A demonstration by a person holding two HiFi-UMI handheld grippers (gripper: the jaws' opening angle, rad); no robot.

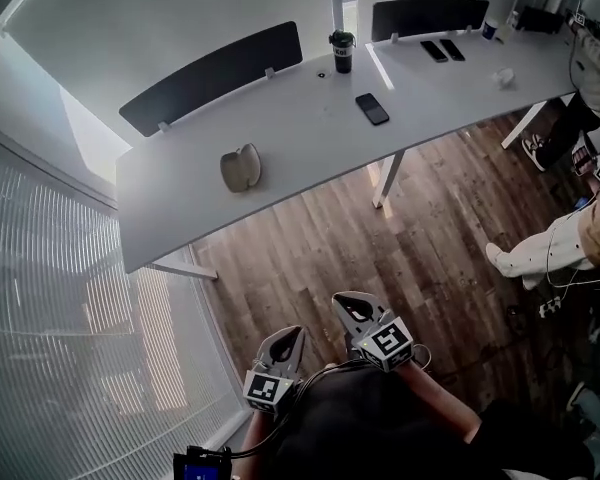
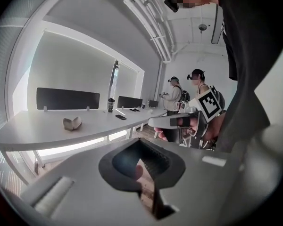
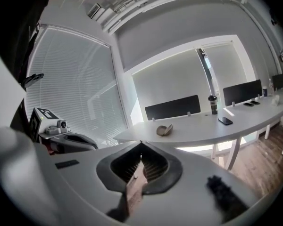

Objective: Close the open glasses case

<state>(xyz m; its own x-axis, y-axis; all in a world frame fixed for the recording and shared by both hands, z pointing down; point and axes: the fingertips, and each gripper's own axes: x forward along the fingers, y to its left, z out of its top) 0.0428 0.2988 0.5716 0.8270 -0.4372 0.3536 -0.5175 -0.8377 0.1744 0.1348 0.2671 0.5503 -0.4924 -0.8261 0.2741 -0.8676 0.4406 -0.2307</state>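
Left gripper (image 2: 140,141): jaws pressed together at the tips with nothing between them; smooth grey moulded shell, dark ribbed pads.
Right gripper (image 3: 141,144): likewise closed and empty; the same hard grey plastic and ribbed dark lining.
Progress: nothing of the task looked done. Both grippers hung close to the person's body, well short of the desk, so the approach and the closing were all left.
Floor (image 1: 310,253): brown wood planks, lying between the jaws and the desk.
Desk (image 1: 310,143): long, curved, smooth white top.
Case (image 1: 241,168): lay on the desk well ahead of both jaws, untouched and open like a clamshell; two rounded, matte beige halves joined at a hinge.
Beyond the case: a flat black phone (image 1: 372,109), a dark cup (image 1: 341,52), and dark dividers (image 1: 215,73) along the far edge.
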